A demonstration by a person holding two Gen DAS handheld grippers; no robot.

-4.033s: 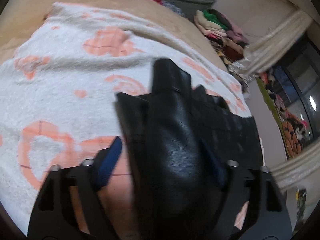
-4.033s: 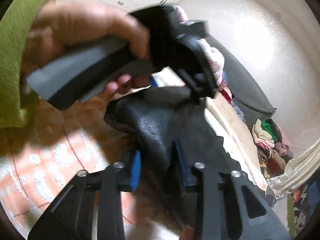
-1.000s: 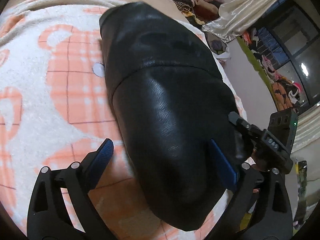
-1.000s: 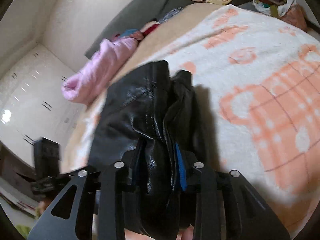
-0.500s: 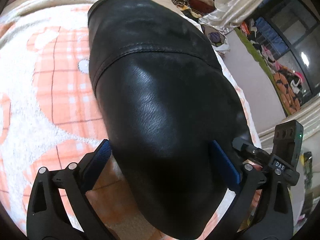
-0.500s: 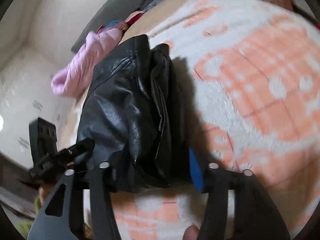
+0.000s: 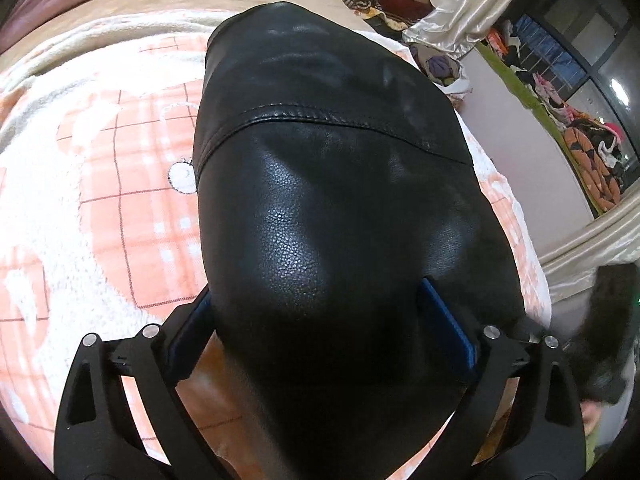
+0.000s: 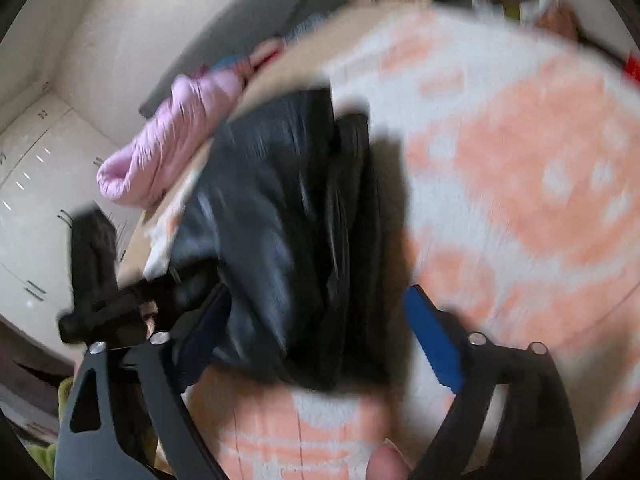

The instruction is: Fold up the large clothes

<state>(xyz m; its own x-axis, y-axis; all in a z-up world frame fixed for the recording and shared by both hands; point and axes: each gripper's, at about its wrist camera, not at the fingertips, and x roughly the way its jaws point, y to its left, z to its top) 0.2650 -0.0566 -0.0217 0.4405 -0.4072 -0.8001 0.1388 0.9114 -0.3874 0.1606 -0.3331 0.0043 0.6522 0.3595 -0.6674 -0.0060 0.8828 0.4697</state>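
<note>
Since half a second ago your right gripper has spread its blue-padded fingers wide and let go of the folded black leather jacket, which now lies loose between them on the white fleece blanket with orange plaid shapes. Your left gripper has its fingers spread wide too, one blue pad at each side of the jacket's near end; you cannot tell whether they press it. Seen from your left wrist, the jacket runs from 6 o'clock up to 12 o'clock. From your right wrist, blurred, a rolled pink quilted garment lies at 10 o'clock beyond the jacket.
</note>
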